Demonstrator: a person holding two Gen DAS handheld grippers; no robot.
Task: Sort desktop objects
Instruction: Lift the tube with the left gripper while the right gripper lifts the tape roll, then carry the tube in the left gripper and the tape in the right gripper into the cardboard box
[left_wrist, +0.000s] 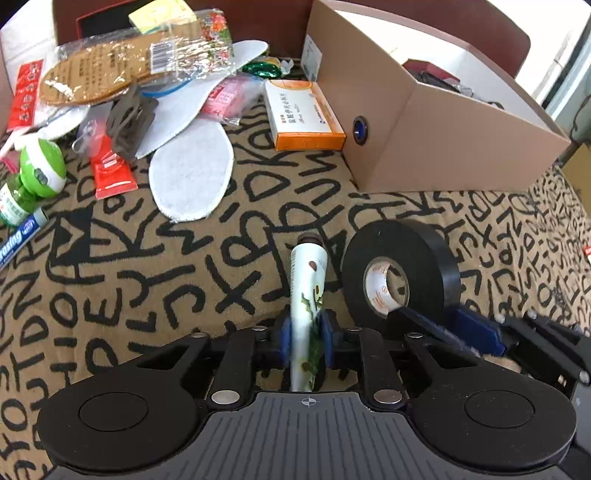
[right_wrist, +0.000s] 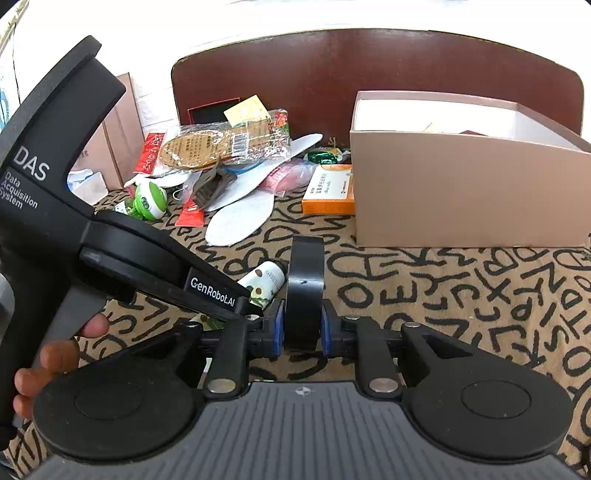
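Note:
My left gripper (left_wrist: 304, 328) is shut on a pale green tube with a floral print (left_wrist: 308, 273), whose brown cap points away over the lettered tablecloth (left_wrist: 147, 277). Just to its right a black tape roll (left_wrist: 424, 258) stands on edge, with my right gripper (left_wrist: 436, 317) shut on its lower rim. The right wrist view shows that roll (right_wrist: 306, 273) edge-on between the blue pads of the right gripper (right_wrist: 302, 325). To the roll's left there, the left gripper (right_wrist: 255, 308) reaches in with the tube (right_wrist: 264, 282).
An open tan cardboard box (left_wrist: 443, 147) holding several items stands at the back right. An orange-and-white medicine box (left_wrist: 303, 114) lies against it. White insoles (left_wrist: 192, 177), packaged insoles, a red sachet (left_wrist: 110, 173) and a green-white container (left_wrist: 42, 166) pile up back left. A hand (right_wrist: 48, 365) holds the left gripper's handle.

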